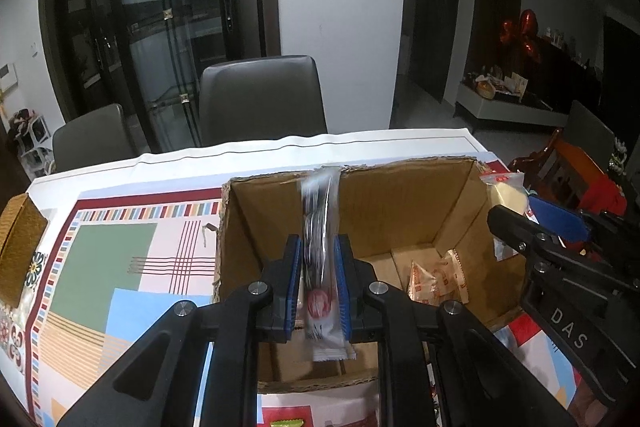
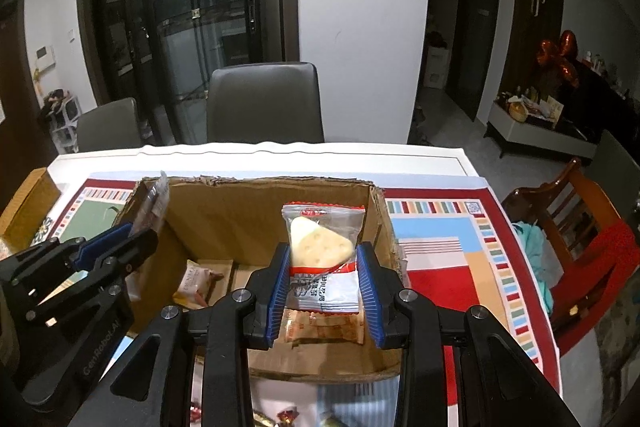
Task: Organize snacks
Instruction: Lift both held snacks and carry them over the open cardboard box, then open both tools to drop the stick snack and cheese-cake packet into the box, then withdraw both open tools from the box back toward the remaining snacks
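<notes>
An open cardboard box [image 1: 400, 167] [image 2: 260, 183] stands on the patterned tablecloth. My left gripper [image 1: 318, 255] [image 2: 120, 235] is shut on a long narrow white and silver snack packet [image 1: 318, 291] [image 2: 154, 203], held upright over the box's left part. My right gripper [image 2: 323, 255] [image 1: 516, 207] is shut on a clear packet with a pale triangular biscuit [image 2: 320, 243] [image 1: 506, 193], held above the box's right side. Small orange and white snack packets [image 1: 436, 283] [image 2: 196, 283] lie on the box floor, and another orange packet [image 2: 324, 327] lies under the right gripper.
A woven brown basket [image 1: 20, 247] [image 2: 28, 203] sits at the table's left edge. Grey chairs [image 1: 260, 95] [image 2: 264, 103] stand behind the table and a wooden chair [image 2: 568, 211] at its right. Loose wrapped sweets [image 2: 288, 417] lie near the front edge.
</notes>
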